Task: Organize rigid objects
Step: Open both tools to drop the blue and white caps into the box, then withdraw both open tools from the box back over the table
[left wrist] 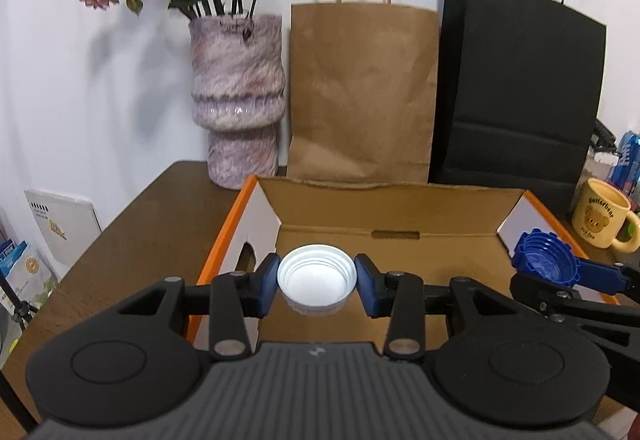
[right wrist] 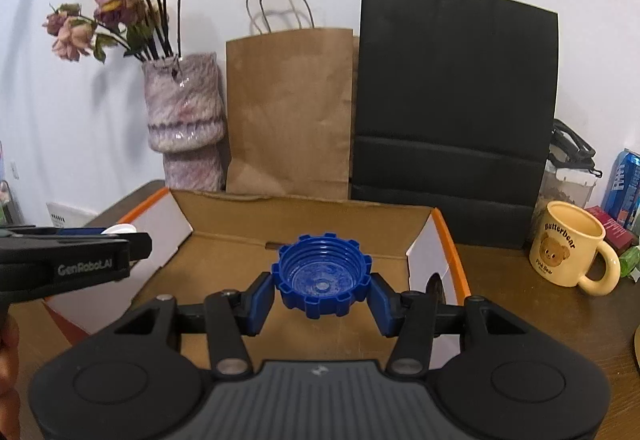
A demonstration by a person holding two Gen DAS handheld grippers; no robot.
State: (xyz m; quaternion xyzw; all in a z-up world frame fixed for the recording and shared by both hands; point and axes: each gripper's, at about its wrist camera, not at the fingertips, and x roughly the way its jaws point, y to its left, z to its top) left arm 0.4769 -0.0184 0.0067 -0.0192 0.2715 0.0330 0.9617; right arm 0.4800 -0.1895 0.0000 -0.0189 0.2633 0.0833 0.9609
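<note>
My left gripper (left wrist: 316,284) is shut on a white screw cap (left wrist: 316,282), open side up, held above the open cardboard box (left wrist: 400,208). My right gripper (right wrist: 321,286) is shut on a blue notched cap (right wrist: 321,278), also open side up, over the same box (right wrist: 304,212). In the left wrist view the blue cap (left wrist: 546,264) and the right gripper show at the right, above the box's right edge. In the right wrist view the left gripper's finger (right wrist: 80,252) comes in from the left with the white cap (right wrist: 119,229) just showing behind it.
The box has orange edges and stands on a dark wooden table (left wrist: 152,232). Behind it stand a mottled pink vase (left wrist: 240,100) with dried roses, a brown paper bag (left wrist: 360,92) and a black paper bag (left wrist: 520,88). A yellow bear mug (right wrist: 568,244) and a blue can (right wrist: 626,184) are at the right.
</note>
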